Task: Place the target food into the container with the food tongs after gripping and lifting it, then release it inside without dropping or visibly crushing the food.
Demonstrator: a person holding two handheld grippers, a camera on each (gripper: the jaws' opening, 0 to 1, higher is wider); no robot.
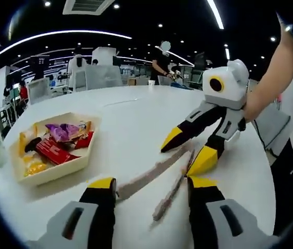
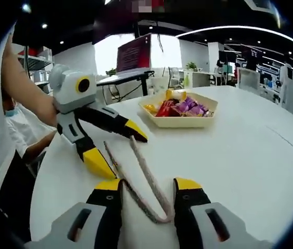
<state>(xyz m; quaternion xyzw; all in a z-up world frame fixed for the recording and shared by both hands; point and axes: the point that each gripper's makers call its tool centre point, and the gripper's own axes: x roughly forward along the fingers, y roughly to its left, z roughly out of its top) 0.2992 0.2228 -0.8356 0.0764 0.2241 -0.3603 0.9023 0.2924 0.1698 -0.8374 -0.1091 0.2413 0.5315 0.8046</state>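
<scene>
Food tongs: a long, slim, V-shaped utensil of dull pinkish-grey, laid flat on the white table. In the left gripper view its two arm ends are seen spread just ahead of the left gripper, one arm reaching to the inner side of the left-hand jaw. In the right gripper view the tongs are seen with the joined bend lying between the jaws of the right gripper and the arms running forward.

Left gripper: jaws held apart, nothing clamped. Whether the tongs are touched cannot be told.

Right gripper: jaws held apart around the bend; no firm clamping is shown.

Container: a shallow cream angular tray, placed ahead and to the left of the left gripper, well apart from the tongs. Wrapped food is held in it: red, purple, yellow and orange packets, heaped together. In the right gripper view the container is seen far ahead.
</scene>
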